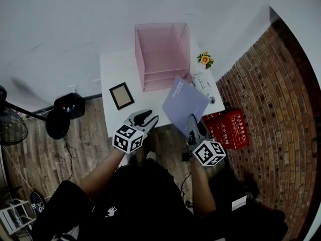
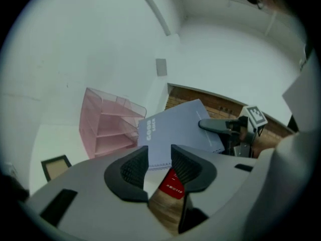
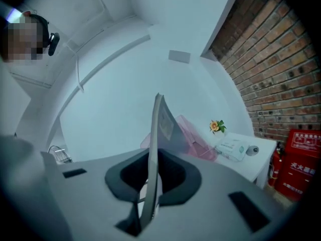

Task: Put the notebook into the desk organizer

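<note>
Lavender notebook [image 1: 184, 102], see-through pink desk organizer [image 1: 161, 54], white worktop [image 1: 118, 67], red box [image 1: 228, 129] right of the right tool [image 1: 191, 119].

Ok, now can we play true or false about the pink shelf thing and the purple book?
1. The right gripper is holding the notebook. True.
2. The notebook is already inside the pink desk organizer. False: it is held up in front of the organizer.
3. The left gripper is holding the picture frame. False: it is open and empty, and the frame lies on the desk.
4. In the head view, a flower stands just right of the organizer. True.
</note>
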A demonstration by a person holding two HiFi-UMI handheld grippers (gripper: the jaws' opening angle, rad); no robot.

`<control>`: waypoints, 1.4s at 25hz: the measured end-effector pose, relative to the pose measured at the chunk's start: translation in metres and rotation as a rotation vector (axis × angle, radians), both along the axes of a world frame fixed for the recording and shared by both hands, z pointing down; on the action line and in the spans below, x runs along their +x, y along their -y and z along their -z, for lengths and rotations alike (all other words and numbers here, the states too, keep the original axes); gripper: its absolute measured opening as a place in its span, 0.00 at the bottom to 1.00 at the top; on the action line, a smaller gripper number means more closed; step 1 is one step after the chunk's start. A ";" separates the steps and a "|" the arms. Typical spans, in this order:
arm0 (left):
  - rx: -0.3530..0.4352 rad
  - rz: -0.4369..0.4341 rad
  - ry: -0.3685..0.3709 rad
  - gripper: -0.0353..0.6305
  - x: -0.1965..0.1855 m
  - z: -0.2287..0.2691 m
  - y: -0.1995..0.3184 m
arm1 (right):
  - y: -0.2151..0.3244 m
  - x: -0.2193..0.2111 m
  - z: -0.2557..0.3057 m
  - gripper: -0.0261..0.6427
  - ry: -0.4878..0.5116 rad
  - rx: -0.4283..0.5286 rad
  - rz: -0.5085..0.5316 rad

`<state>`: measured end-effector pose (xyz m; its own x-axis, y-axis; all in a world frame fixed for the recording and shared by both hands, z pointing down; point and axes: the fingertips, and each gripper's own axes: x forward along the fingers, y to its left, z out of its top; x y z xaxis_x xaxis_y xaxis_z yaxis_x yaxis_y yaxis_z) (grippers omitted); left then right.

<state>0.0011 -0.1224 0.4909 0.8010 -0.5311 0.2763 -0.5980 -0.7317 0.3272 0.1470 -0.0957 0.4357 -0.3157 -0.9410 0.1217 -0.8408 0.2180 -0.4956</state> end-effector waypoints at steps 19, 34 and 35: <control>-0.733 -0.038 -0.551 0.55 0.093 -0.080 0.008 | 0.033 0.028 -0.017 0.09 0.088 0.021 0.125; -0.859 -0.054 -0.941 0.32 0.094 -0.067 0.028 | 0.036 0.030 -0.031 0.09 0.262 -0.002 0.110; -0.845 -0.054 -0.924 0.31 0.093 -0.067 0.029 | 0.036 0.032 -0.034 0.09 0.279 -0.010 0.094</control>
<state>0.0940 -0.1512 0.5577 0.8918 -0.4224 -0.1621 0.1293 -0.1054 0.9860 0.1788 -0.1318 0.4699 -0.4239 -0.9053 0.0276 -0.6482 0.2820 -0.7073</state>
